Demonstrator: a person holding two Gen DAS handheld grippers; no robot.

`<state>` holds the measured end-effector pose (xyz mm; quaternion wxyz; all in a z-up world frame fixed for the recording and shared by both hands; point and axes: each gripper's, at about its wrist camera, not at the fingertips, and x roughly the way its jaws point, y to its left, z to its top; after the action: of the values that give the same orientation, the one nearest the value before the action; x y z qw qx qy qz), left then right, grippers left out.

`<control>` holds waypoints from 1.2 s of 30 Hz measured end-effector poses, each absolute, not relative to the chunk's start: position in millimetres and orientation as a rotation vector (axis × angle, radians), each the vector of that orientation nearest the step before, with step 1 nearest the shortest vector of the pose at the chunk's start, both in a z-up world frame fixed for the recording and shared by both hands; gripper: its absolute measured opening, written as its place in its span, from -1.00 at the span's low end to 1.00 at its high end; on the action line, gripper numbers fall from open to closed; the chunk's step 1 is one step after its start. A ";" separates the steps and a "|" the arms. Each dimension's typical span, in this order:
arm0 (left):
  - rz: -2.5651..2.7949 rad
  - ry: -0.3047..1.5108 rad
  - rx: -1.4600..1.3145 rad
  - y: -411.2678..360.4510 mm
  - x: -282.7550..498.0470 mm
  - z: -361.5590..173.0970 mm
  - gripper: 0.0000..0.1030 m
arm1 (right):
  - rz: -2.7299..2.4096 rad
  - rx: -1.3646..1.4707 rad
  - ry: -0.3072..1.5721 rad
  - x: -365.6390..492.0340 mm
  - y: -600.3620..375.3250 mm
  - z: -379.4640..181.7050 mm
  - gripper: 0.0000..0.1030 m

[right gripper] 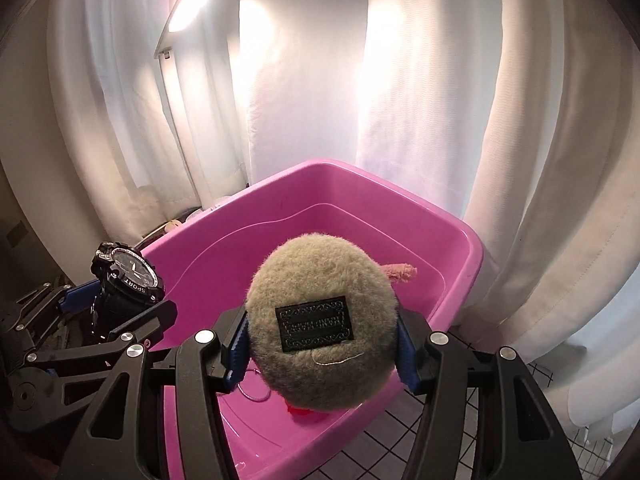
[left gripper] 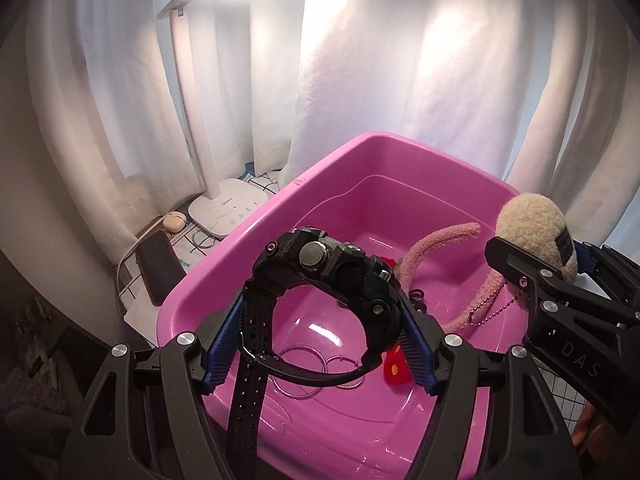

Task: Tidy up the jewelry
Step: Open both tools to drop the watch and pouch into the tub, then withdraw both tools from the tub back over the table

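Left wrist view: my left gripper [left gripper: 320,320] fills the lower centre of the frame, its blue pads [left gripper: 224,344] clenched on a black sport watch [left gripper: 332,276]. The watch case sits at frame centre with its back toward the lens, and the perforated strap [left gripper: 246,392] hangs down toward the lower edge. Behind and below it lies a pink plastic tub [left gripper: 360,152], which spans the middle of the frame. On the tub floor I see two thin metal hoops [left gripper: 344,372] at lower centre, a small red piece [left gripper: 396,368] just right of them, and a pink fuzzy band [left gripper: 436,240] curving from centre right. At the right edge my right gripper [left gripper: 576,264] holds a beige plush ball [left gripper: 536,228], from which a bead chain [left gripper: 492,308] dangles over the tub. A white desk lamp [left gripper: 224,208] stands at middle left, with a dark phone [left gripper: 158,264] in front of it and white curtains [left gripper: 400,80] behind.

Right wrist view: my right gripper [right gripper: 322,344] at lower centre grasps the plush ball [right gripper: 320,280], pressed between both blue pads, with a black sewn label [right gripper: 315,323] facing the lens. The ball hangs over the pink tub [right gripper: 460,240]. At middle left, the left gripper [right gripper: 80,312] carries the watch [right gripper: 128,274], dial visible, beside the tub's left rim.
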<state>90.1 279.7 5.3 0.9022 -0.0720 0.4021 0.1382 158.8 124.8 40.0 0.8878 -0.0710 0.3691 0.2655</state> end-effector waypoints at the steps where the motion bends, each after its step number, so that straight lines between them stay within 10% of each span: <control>1: 0.285 0.838 -0.151 282.4 91.4 3.1 0.32 | 0.552 -0.147 0.778 161.4 127.9 37.5 0.09; 12: 0.269 0.863 -0.130 292.4 104.1 -5.7 0.23 | 0.521 -0.171 0.862 184.2 151.2 12.2 0.13; 36: 0.270 0.848 -0.112 281.9 95.4 5.4 0.84 | 0.455 -0.071 0.882 172.5 109.3 19.4 0.32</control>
<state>95.4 281.9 5.4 0.9011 -0.0542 0.4099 0.1307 172.5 109.3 19.4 0.8788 -0.0342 0.4231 0.2180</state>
